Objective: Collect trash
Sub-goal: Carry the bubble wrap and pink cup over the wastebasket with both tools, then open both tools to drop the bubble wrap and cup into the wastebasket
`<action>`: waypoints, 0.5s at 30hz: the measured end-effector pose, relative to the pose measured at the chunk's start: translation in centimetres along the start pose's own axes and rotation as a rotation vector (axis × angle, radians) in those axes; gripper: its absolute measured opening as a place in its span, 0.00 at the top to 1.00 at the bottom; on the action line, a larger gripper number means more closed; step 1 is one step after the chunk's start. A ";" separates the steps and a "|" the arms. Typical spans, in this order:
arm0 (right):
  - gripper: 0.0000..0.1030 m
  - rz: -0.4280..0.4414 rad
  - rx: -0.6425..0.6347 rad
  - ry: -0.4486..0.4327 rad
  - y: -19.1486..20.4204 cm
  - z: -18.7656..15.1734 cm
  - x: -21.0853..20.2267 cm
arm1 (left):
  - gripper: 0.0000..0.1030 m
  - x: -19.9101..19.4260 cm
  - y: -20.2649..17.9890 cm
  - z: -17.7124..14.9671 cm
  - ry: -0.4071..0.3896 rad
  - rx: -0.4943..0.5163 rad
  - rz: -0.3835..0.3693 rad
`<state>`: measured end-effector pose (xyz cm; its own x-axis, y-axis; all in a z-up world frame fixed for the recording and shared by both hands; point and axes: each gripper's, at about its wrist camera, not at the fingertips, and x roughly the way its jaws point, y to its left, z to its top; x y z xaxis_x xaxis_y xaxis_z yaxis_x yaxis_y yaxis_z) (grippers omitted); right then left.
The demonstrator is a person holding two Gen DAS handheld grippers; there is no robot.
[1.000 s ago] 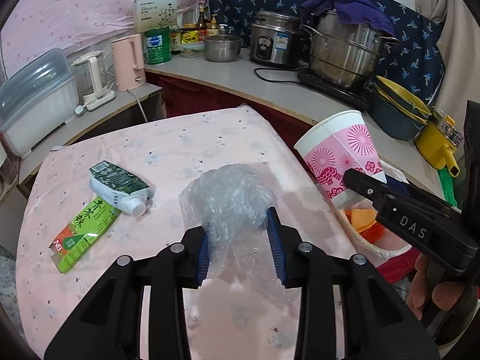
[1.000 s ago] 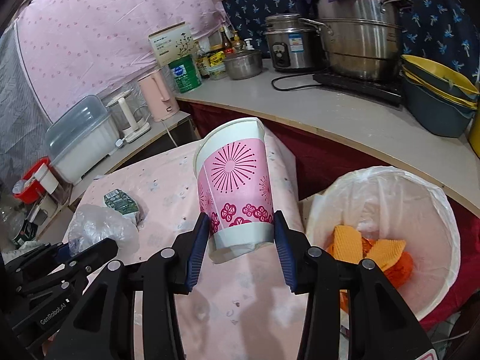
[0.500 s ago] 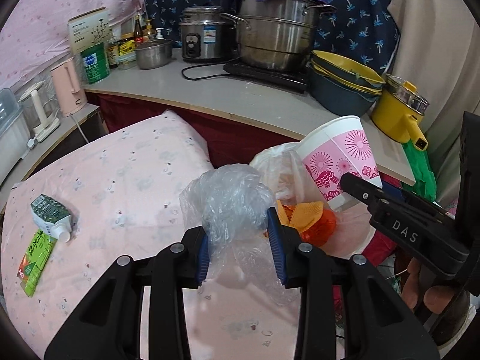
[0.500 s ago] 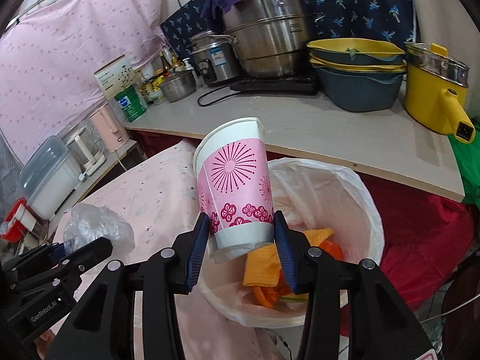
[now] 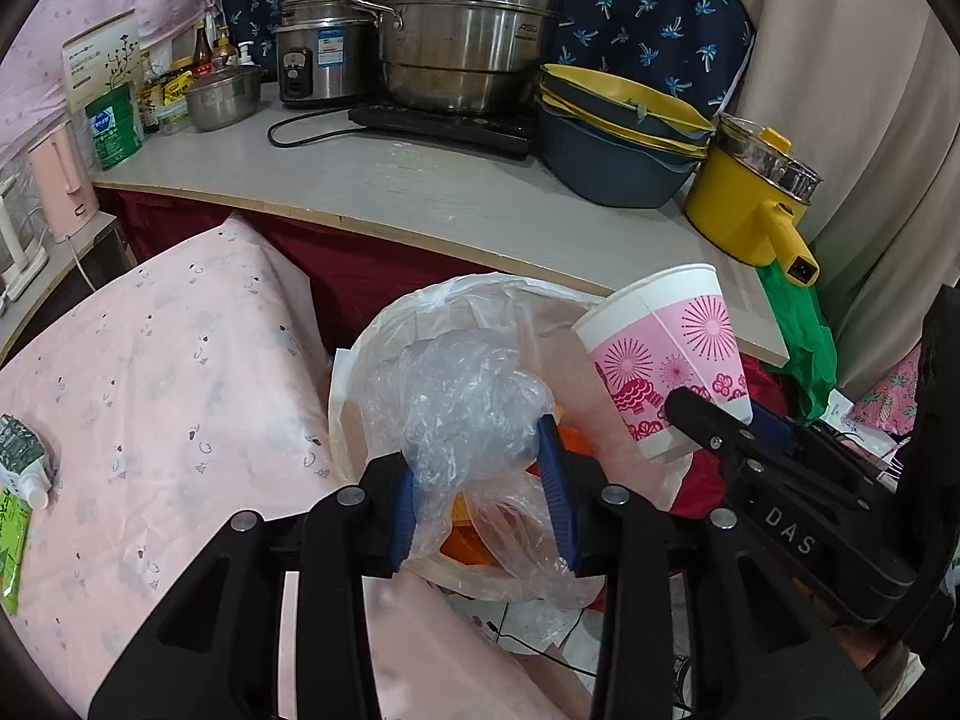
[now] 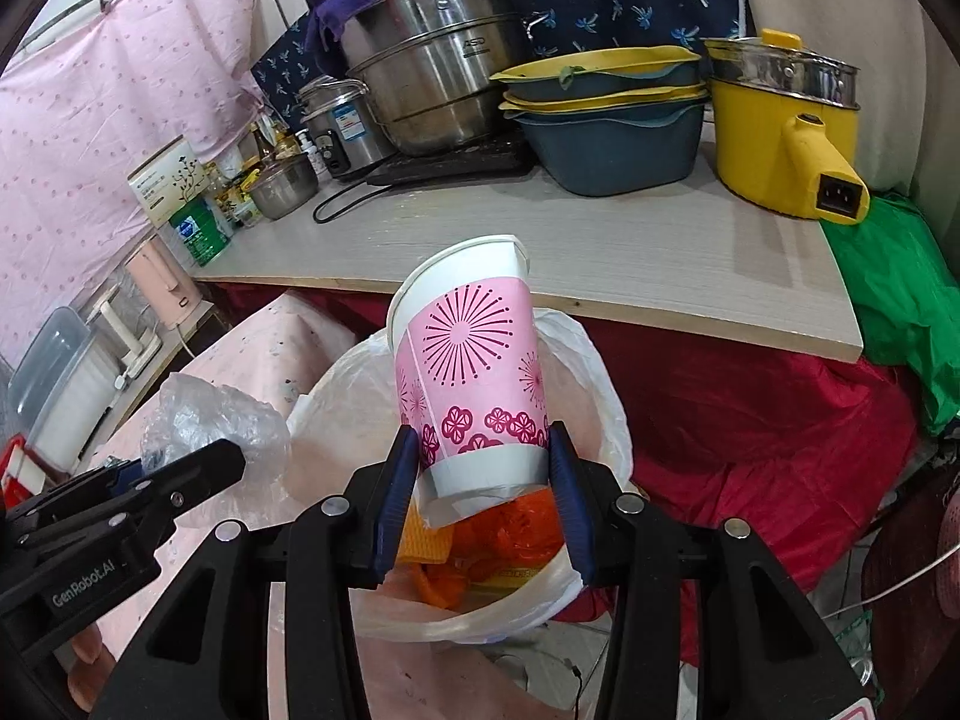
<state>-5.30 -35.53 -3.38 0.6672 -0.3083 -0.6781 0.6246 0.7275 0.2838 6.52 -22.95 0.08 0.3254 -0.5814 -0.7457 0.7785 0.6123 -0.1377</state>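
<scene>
Below both grippers: lined bin [image 6: 600,396]. Step: drop-off. Left gripper [image 5: 480,489] jaws opening around crumpled plastic bag [image 5: 468,408]; right gripper [image 6: 480,495] clamps paper cup [image 6: 471,372]. Next: release both.

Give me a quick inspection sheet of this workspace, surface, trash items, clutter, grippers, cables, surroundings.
Surface: pink tablecloth on the table, counter behind.
Job's things: clear plastic bag and pink paper cup over the lined trash bin; carton and green packet on the cloth.
Clutter: steel pots, stacked basins, yellow pot.
Grippers: left gripper opening, bag between its jaws; right gripper shut on the cup.
Cables: black cord on the counter.
Surroundings: patterned cloth backdrops.
</scene>
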 end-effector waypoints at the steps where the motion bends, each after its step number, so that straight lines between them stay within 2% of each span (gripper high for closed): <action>1: 0.59 -0.002 0.002 0.001 -0.1 -0.1 0.0 | 0.60 0.1 0.0 0.0 0.000 -0.004 0.007; 3: 0.59 -0.004 0.005 0.003 -0.4 -0.1 0.1 | 0.52 0.4 0.1 0.1 -0.003 -0.010 0.032; 15: 0.59 0.007 -0.025 0.026 0.8 -0.3 1.5 | 0.51 0.5 1.8 -0.1 -0.003 -0.037 0.073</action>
<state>-3.93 -35.23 -4.40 0.6604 -0.2876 -0.6936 0.6096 0.7447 0.2717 8.06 -22.10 -0.60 0.3821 -0.5360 -0.7528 0.7323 0.6725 -0.1071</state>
